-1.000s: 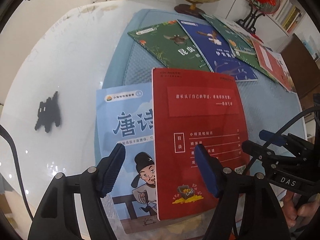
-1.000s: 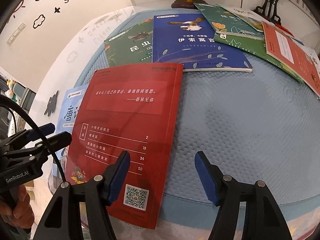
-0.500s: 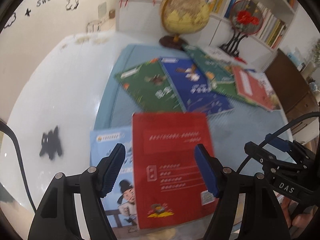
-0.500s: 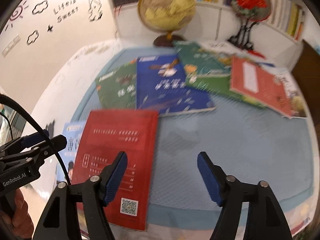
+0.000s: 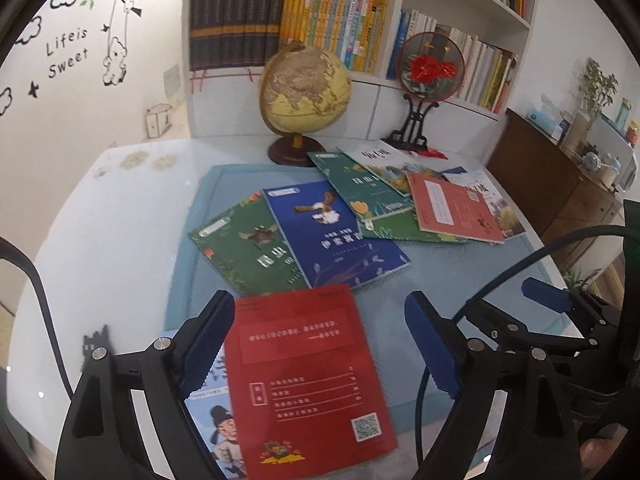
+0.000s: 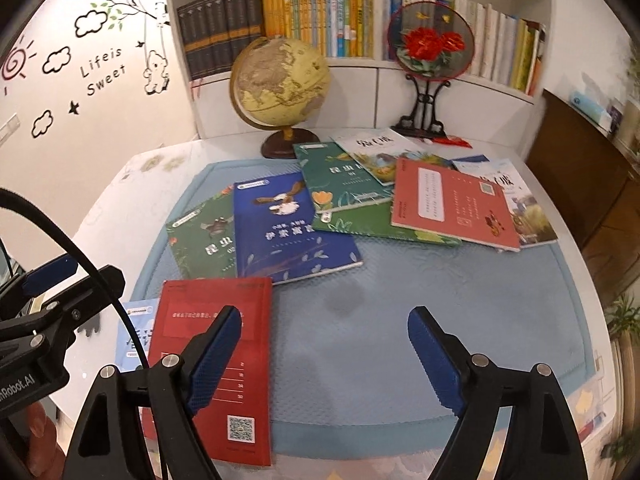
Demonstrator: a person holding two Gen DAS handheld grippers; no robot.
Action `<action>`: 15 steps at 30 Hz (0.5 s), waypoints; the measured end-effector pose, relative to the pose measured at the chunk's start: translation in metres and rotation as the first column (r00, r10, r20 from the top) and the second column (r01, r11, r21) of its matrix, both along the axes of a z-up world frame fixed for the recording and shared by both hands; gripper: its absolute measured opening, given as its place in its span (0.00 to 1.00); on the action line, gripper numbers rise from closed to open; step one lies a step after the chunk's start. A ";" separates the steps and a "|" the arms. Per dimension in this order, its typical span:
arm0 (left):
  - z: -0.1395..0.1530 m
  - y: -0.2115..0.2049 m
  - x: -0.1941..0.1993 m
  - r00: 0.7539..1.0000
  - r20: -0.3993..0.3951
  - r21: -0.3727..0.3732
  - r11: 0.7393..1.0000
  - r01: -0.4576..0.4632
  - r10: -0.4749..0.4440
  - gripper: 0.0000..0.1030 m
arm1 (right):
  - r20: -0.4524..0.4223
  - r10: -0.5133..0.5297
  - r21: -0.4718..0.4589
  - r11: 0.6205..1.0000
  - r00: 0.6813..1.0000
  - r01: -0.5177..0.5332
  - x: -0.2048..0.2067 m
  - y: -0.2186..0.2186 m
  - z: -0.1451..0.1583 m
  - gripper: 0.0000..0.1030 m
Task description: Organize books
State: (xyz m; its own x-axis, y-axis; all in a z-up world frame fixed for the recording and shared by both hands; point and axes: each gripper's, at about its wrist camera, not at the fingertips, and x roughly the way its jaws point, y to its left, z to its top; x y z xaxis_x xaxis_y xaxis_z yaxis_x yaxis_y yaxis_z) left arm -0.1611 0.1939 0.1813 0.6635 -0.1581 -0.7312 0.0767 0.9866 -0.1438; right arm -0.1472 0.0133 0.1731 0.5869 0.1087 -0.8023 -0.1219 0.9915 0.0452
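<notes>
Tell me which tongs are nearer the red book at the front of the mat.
Left. The left tongs hang right over the red book, which shows between their opening jaws. The right tongs sit off to its right, over the bare blue mat, jaws also opening.

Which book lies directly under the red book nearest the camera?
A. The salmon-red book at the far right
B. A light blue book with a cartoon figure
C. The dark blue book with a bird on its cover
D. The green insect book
B. The red book overlaps a light blue book whose cartoon figure pokes out at its left edge, while the dark blue book and the green insect book lie farther back on the mat.
</notes>
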 end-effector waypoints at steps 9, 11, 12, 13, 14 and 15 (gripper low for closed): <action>-0.009 0.002 0.000 1.000 -0.020 -0.001 1.000 0.008 -0.008 0.84 | -0.024 -0.004 0.003 1.000 1.000 0.004 0.001 0.000 -0.010 0.81; -0.011 0.004 0.001 1.000 -0.029 -0.004 1.000 0.000 0.000 0.84 | -0.029 0.001 0.001 1.000 1.000 -0.001 0.002 0.002 -0.012 0.81; -0.013 0.006 0.002 0.999 -0.035 -0.005 1.000 -0.007 0.007 0.84 | -0.031 0.004 0.002 1.000 1.000 -0.004 0.003 0.004 -0.013 0.81; -0.014 0.007 0.002 0.999 -0.038 -0.006 1.000 -0.010 0.010 0.84 | -0.035 0.008 0.003 1.000 0.999 -0.008 0.003 0.005 -0.014 0.81; -0.015 0.008 0.002 0.999 -0.041 -0.005 1.000 -0.013 0.013 0.84 | -0.038 0.012 0.002 1.000 0.999 -0.012 0.004 0.007 -0.015 0.81; -0.017 0.009 0.002 0.999 -0.046 -0.002 1.000 -0.019 0.019 0.84 | -0.041 0.015 0.001 1.000 0.999 -0.015 0.004 0.009 -0.016 0.81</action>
